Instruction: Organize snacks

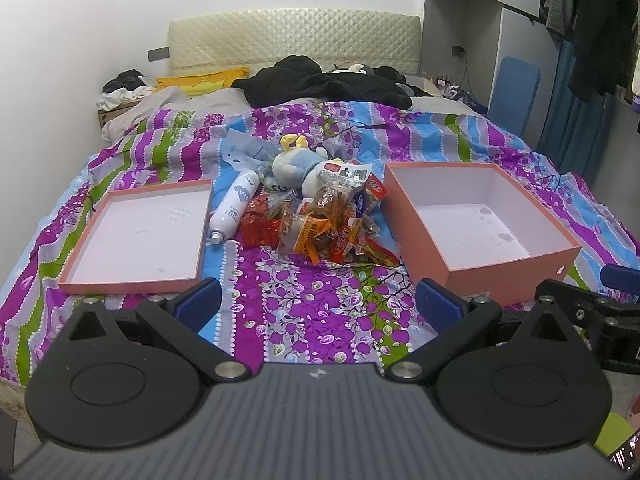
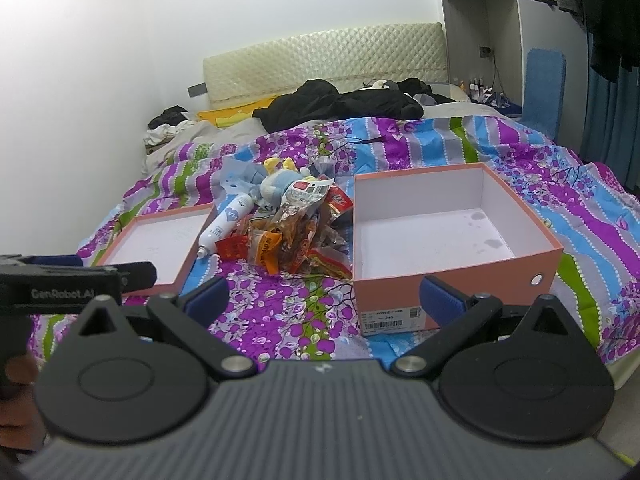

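Note:
A pile of snack packets [image 1: 324, 220] [image 2: 296, 236] lies in the middle of the bed. A deep pink box [image 1: 476, 224] [image 2: 444, 240] stands right of it, white inside and empty. Its shallow lid [image 1: 140, 236] [image 2: 156, 244] lies open-side up on the left, also empty. My left gripper [image 1: 318, 300] is open and empty, hovering over the bedspread in front of the pile. My right gripper [image 2: 324, 298] is open and empty, just in front of the box's near left corner. The left gripper's side shows in the right wrist view [image 2: 76, 276].
A white spray bottle [image 1: 234, 208] [image 2: 226, 224] and a blue plush toy [image 1: 298, 164] [image 2: 280, 184] lie against the pile. Black clothes [image 1: 324, 84] and a yellow pillow [image 1: 200, 82] lie near the headboard. A wardrobe with hanging clothes [image 1: 592, 28] stands to the right.

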